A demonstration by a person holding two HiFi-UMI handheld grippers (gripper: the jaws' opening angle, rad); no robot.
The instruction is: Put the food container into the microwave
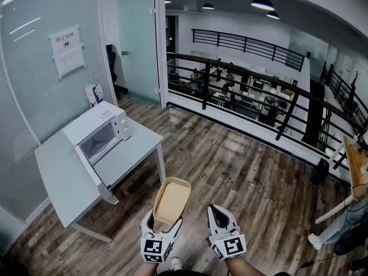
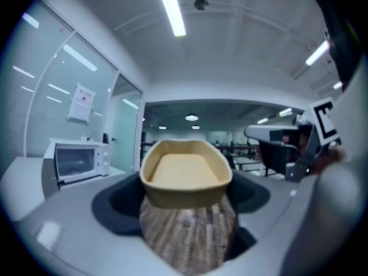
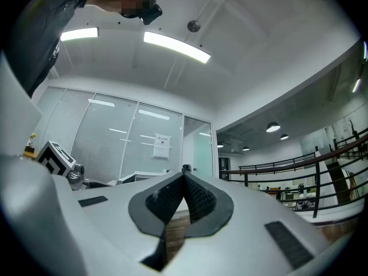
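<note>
1. Left tongs point(image 1: 165, 223): I see them low in the head view. The jaws stand wide and are clamped on the near end of the food container, one pad on each side.
2. Food container point(image 1: 171, 200): tan, shallow, oblong and empty. It is held about level above the wooden floor point(image 1: 230, 171), sticking out ahead of the left tongs. It is well apart from the microwave.
3. Right tongs point(image 1: 217, 210): just beside the left pair, to their right. In their own view the jaw tips meet, with nothing between them.
4. Microwave point(image 1: 100, 132): white, with its window facing me. It stands on the table, ahead and to my left.
5. Table point(image 1: 135, 148): pale grey top on thin legs, set against the glass wall point(image 1: 34, 85).
6. Paper notice point(image 1: 68, 50): stuck on the glass wall above the microwave.
7. Dark railing point(image 1: 241, 68): runs across the far side of the floor.
</note>
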